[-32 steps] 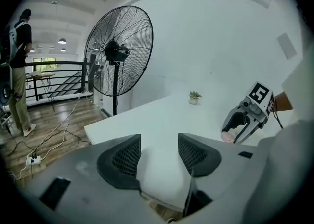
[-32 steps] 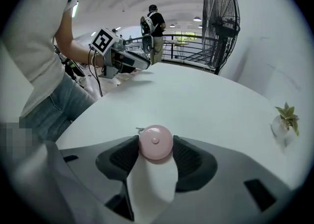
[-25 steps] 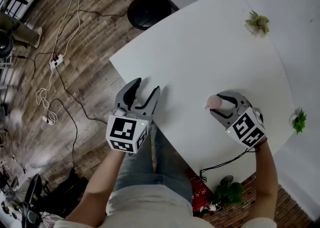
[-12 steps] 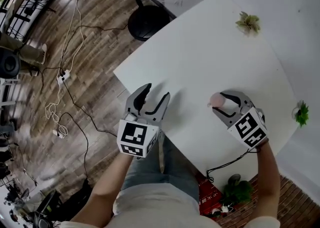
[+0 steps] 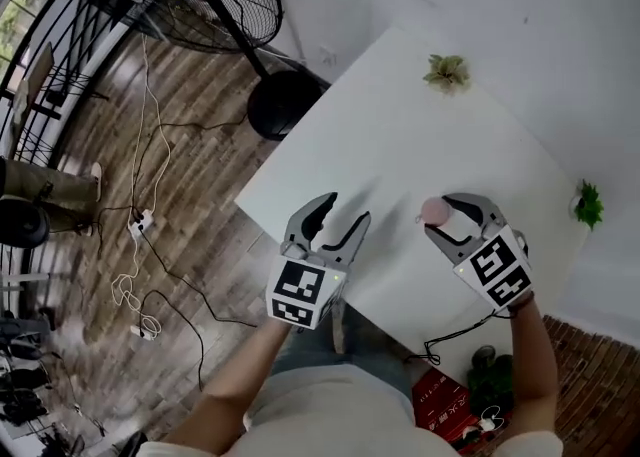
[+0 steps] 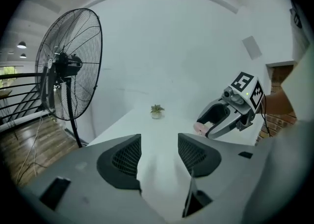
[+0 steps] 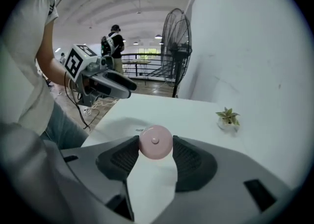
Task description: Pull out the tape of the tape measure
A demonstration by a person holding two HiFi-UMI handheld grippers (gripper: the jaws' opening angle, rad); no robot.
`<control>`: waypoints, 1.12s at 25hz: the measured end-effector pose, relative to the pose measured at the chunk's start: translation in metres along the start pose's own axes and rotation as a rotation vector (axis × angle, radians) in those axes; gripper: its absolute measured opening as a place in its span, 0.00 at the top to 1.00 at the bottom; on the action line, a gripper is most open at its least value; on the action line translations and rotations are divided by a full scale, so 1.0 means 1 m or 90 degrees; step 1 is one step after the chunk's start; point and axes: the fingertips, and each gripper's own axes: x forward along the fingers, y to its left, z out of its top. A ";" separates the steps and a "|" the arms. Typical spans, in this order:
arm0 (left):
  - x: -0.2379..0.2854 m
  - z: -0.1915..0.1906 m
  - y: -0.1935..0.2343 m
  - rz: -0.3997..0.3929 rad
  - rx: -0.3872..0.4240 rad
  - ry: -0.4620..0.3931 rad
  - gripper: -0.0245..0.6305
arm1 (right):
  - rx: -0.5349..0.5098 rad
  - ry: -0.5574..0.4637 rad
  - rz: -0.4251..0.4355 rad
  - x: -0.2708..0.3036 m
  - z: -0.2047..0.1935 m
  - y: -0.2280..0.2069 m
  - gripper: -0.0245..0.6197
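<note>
Tape measure (image 7: 155, 142), pink, round, clamped between right gripper (image 5: 438, 215) jaws over table (image 5: 400, 115); left gripper (image 5: 345, 207) at its 9 o'clock, jaws apart, empty.

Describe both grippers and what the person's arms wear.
Left gripper and right gripper: grey bodies, dark mesh-textured pads on the tongs, each with a white cube of black square markers. A black cable trails from the right one. Short-sleeved pale shirt, blue jeans.
</note>
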 end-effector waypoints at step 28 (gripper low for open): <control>0.036 0.107 -0.133 -0.387 0.291 -0.054 0.67 | 0.249 -0.118 -0.221 -0.105 0.045 -0.035 0.63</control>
